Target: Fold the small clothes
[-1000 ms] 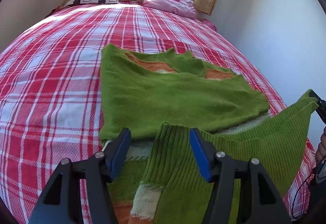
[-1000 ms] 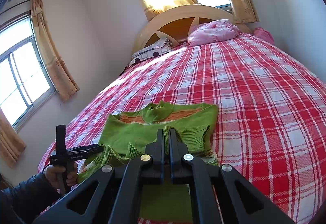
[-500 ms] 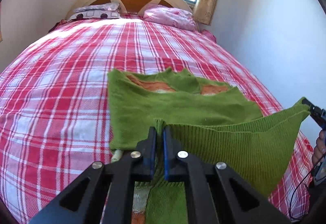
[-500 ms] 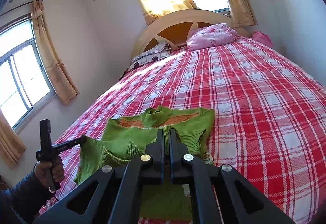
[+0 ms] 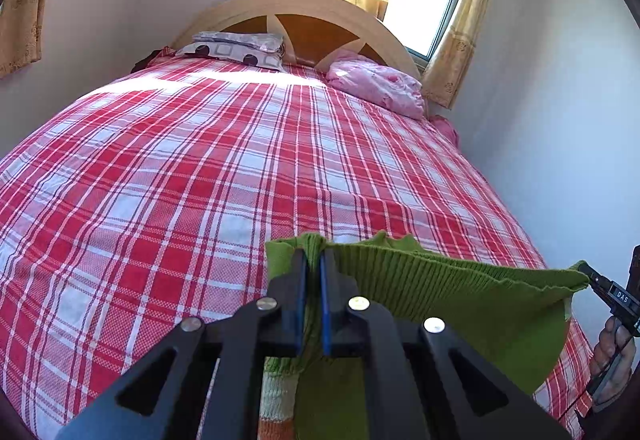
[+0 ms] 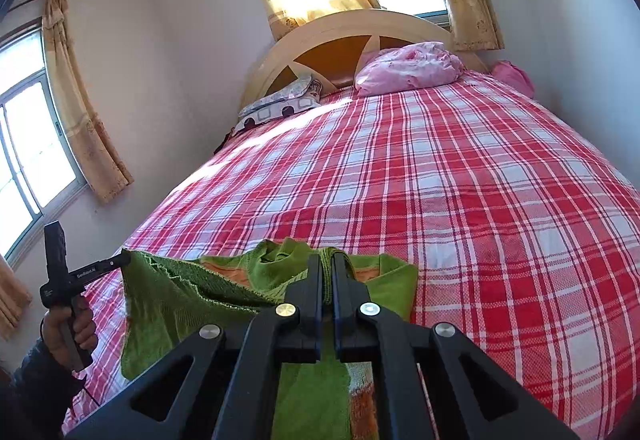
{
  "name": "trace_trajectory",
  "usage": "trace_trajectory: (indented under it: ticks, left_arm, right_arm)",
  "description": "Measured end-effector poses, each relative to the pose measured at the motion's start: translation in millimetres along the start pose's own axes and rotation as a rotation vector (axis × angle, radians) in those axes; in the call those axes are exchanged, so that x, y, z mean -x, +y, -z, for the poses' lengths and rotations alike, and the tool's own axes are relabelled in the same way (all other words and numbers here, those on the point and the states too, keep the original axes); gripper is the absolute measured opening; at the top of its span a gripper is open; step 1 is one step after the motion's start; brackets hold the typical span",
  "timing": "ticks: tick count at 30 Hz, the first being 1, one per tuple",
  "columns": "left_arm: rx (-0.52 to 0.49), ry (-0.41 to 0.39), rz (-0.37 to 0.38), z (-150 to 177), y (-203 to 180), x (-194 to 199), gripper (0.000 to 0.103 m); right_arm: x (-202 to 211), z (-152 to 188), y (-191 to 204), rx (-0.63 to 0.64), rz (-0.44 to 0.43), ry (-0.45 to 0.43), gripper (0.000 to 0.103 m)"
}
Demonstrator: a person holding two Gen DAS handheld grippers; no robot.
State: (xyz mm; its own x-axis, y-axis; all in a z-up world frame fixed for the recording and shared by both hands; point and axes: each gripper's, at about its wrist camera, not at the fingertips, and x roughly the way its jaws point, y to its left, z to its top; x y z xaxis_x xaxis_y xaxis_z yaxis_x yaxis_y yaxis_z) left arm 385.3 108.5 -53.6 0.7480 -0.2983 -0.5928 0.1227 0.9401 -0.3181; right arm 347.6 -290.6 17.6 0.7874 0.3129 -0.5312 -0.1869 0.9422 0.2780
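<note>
A small green knit sweater (image 5: 460,296) with orange and white stripes lies at the near end of the bed. My left gripper (image 5: 313,260) is shut on one corner of its ribbed hem. My right gripper (image 6: 327,260) is shut on the other corner. The hem (image 6: 180,280) is lifted and stretched between the two, above the rest of the sweater. The right gripper shows at the right edge of the left wrist view (image 5: 588,274). The left gripper shows at the left of the right wrist view (image 6: 124,259). The sweater's body is mostly hidden under the grippers.
The bed has a red and white plaid sheet (image 5: 224,176). A wooden headboard (image 5: 312,16), a patterned pillow (image 5: 236,50) and a pink bundle (image 5: 376,86) are at the far end. A white wall (image 5: 560,120) runs along the bed's right side.
My left gripper closed on the hem corner. Both grippers then raised the hem and tilted up, so the folded sweater body dropped out of sight.
</note>
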Motion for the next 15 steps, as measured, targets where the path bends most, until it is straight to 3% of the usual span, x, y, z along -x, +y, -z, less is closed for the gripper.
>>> trace_trajectory:
  ticks: [7, 13, 15]
  left_arm:
    - [0.041, 0.059, -0.053, 3, 11, -52, 0.007]
    - [0.009, 0.113, -0.158, 21, 14, -97, 0.007]
    - [0.024, 0.133, -0.18, 27, 16, -108, 0.007]
  right_arm:
    - [-77, -6, -22, 0.007, 0.07, 0.112, 0.003]
    - [-158, 14, -55, -0.02, 0.12, 0.241, 0.004]
    - [-169, 18, -59, -0.035, 0.13, 0.265, 0.006]
